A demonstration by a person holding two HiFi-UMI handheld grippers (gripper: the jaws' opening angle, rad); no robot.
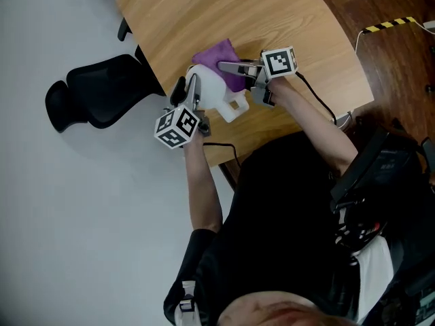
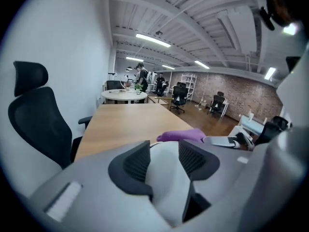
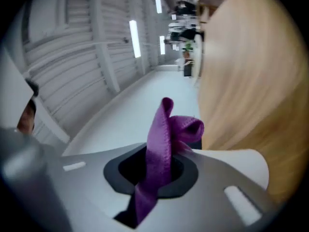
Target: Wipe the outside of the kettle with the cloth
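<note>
Kettle and cloth both gripped
The left gripper's (image 2: 163, 154) jaws grasp the white kettle (image 1: 215, 89) on the worktop (image 1: 285, 19); the right gripper's (image 3: 155, 170) jaws clench the purple cloth (image 3: 164, 137).

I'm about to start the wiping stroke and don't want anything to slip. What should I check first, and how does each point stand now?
1. Cloth pinched in the right gripper: ok, the jaws are shut on it.
2. Kettle steadied by the left gripper: ok, a white part of it fills the gap and the pads seem to press on it.
3. Enough cloth free to wipe: ok, a fold stands out past the jaws.
4. Cloth touching the kettle: cannot tell; the head view shows them close together.
5. Kettle standing flat on the table: cannot tell from above.
</note>
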